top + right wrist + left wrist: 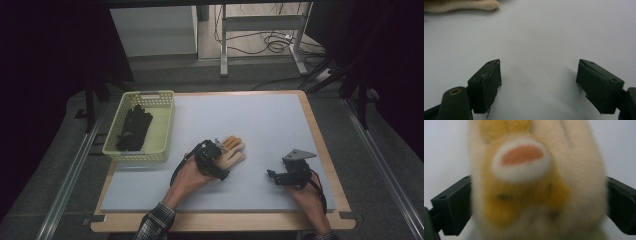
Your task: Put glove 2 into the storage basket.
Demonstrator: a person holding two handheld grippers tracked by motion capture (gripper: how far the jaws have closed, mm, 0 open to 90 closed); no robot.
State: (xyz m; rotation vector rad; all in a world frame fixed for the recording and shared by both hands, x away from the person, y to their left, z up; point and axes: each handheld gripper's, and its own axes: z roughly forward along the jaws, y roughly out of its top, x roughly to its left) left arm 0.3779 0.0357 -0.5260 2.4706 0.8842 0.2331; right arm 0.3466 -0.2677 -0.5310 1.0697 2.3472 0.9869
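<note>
A cream and yellow plush paw mitt (235,149) with an orange pad lies on the grey mat (260,120) near the middle. In the left gripper view the mitt (536,182) sits very close and blurred, between the two jaws. My left gripper (223,152) (539,202) is open wide and straddles the mitt, one jaw at each side of it. To the right, my right gripper (273,176) (537,82) rests low over bare mat, open with nothing between its jaws. A tip of the mitt (461,5) shows at the top left of the right gripper view.
A pale yellow basket (150,93) stands at the mat's left edge and holds dark glove-like items (134,127). The mat lies on a wooden table (320,145). Beyond the table are a metal frame's legs (224,50) and cables on the floor.
</note>
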